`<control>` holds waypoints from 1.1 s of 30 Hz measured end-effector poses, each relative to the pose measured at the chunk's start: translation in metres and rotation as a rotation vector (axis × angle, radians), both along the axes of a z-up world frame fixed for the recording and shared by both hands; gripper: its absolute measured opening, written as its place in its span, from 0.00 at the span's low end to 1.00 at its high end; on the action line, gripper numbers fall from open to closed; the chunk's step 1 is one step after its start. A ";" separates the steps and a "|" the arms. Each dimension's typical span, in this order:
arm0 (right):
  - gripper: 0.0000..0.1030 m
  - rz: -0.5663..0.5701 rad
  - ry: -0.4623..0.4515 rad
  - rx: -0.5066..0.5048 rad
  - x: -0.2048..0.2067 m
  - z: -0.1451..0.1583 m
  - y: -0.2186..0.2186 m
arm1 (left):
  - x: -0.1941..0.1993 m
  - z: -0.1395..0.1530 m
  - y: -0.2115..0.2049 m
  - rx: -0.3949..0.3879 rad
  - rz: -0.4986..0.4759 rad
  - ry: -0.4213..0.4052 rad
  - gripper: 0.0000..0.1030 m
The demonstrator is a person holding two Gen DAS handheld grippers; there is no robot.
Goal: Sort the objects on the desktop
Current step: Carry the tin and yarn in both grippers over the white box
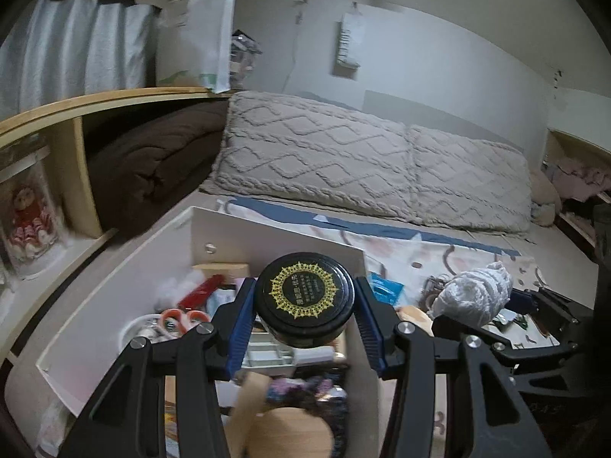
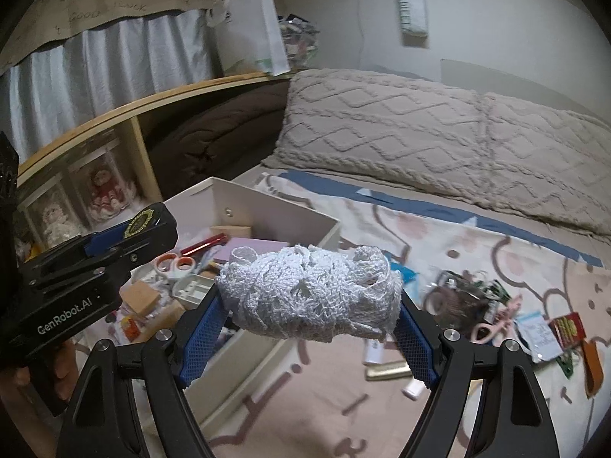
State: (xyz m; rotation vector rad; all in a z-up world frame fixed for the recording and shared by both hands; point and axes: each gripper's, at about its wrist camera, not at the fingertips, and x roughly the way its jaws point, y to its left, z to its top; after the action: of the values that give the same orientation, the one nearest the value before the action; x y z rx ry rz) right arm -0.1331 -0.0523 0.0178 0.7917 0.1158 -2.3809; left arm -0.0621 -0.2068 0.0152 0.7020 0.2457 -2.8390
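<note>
My left gripper [image 1: 304, 307] is shut on a round black tin [image 1: 304, 297] with a gold emblem on its lid, held above the white storage box [image 1: 114, 278]. In the right wrist view the same gripper [image 2: 145, 229] hangs over the box's left side with the tin [image 2: 143, 223] between its blue pads. My right gripper [image 2: 311, 305] is shut on a bundle of white crocheted cloth [image 2: 311, 295], held over the box's near right corner [image 2: 332, 229]. The bundle [image 1: 475, 294] also shows at the right of the left wrist view.
The box holds orange-handled scissors [image 2: 177, 263], a red tube [image 2: 204, 246], wooden blocks and small oddments. Loose clutter [image 2: 496, 305] lies on the patterned bed sheet to the right. Knitted pillows [image 2: 439, 133] line the back; a wooden shelf [image 2: 114, 114] stands at left.
</note>
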 end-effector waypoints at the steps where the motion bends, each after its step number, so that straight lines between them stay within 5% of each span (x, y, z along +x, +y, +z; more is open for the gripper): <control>1: 0.81 0.006 0.001 0.001 0.000 0.000 -0.005 | 0.002 0.000 -0.005 0.001 0.013 0.001 0.48; 21: 0.81 0.108 -0.058 0.121 -0.014 -0.002 -0.088 | 0.026 -0.012 -0.082 0.063 0.215 -0.012 0.48; 33: 0.81 0.136 -0.207 0.175 -0.045 -0.008 -0.134 | 0.030 -0.019 -0.100 0.045 0.268 -0.025 0.48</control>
State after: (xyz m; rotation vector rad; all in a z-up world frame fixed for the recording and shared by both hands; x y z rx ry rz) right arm -0.1785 -0.1865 0.0096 1.0721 0.2863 -2.1684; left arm -0.0320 -0.3065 -0.0043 0.6584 0.3714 -2.5766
